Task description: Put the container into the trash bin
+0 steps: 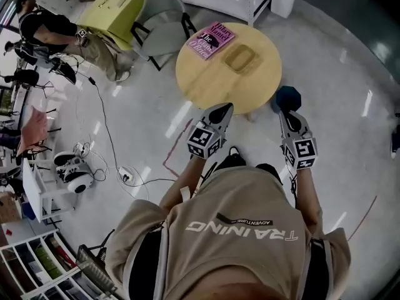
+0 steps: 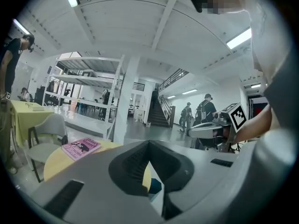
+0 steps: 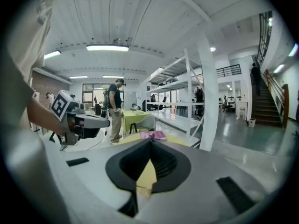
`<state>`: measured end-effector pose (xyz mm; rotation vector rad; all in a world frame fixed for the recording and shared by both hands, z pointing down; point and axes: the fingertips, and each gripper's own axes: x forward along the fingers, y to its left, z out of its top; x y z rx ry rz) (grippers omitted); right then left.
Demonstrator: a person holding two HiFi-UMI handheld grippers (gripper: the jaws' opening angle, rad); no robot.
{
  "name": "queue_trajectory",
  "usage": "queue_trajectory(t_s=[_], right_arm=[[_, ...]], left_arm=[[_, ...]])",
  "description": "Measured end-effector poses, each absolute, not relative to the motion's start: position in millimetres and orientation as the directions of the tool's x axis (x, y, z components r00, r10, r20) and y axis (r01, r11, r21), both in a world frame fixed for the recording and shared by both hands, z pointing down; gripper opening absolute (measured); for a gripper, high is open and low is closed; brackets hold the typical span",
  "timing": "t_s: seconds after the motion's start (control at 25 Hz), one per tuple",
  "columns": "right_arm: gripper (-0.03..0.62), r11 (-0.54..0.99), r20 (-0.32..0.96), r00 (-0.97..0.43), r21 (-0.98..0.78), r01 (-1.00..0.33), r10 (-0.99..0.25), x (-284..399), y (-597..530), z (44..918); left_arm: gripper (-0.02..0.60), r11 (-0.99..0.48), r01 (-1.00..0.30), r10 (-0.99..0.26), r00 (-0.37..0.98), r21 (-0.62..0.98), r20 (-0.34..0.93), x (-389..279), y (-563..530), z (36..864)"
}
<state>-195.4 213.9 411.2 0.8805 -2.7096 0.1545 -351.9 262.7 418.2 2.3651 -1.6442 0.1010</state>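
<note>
Container: the clear container (image 1: 240, 59) sits on the round bench (image 1: 206, 83), ahead of both your tools and well apart from them, just right of the pink book (image 1: 211, 40).
Long axis: it looks to run roughly across your view, slightly tilted; the outline is faint, so treat this as a guess.
Nearer side: your left hand-held gripper (image 1: 222, 110) points up over the bench's near edge and is, by my reading, a little closer to the container than the right.
Bin: the dark trash bin (image 1: 287, 97) stands on the floor beside the bench's right edge, just ahead of your right hand-held gripper (image 1: 284, 116).
Left hand-held gripper (image 2: 149, 143): jaws closed tip to tip, nothing held, touching nothing.
Right hand-held gripper (image 3: 150, 143): jaws likewise together and empty.
Next move: you'll likely need to spread the jaws before reaching forward to the container, then carry it right and down to the bin.
</note>
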Motion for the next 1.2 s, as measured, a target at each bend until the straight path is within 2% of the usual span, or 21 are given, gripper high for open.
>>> queue_trajectory(t_s=[0.16, 0.6, 0.88, 1.2], right_arm=[[-0.003, 0.769, 0.282, -0.742, -0.022, -0.639, -0.608, -213, 188, 415], [-0.003, 0.775, 0.338, -0.746, -0.07, -0.628, -0.574, -220, 140, 454], [-0.003, 0.825, 0.324, -0.802, -0.098, -0.556, -0.502, -229, 76, 462], [-0.002, 0.861, 0.31, -0.842, -0.115, -0.495, -0.442, -245, 26, 470]], left_arm=[[0.012, -0.334, -0.928, -0.907, 0.364, 0.165, 0.213, -375, 233, 425], [0.012, -0.353, -0.923, -0.877, 0.384, 0.156, 0.287, -375, 166, 451], [0.012, -0.353, -0.925, -0.859, 0.379, 0.138, 0.343, -363, 103, 458], [0.012, -0.246, -0.962, -0.866, 0.274, 0.122, 0.418, -371, 45, 491]])
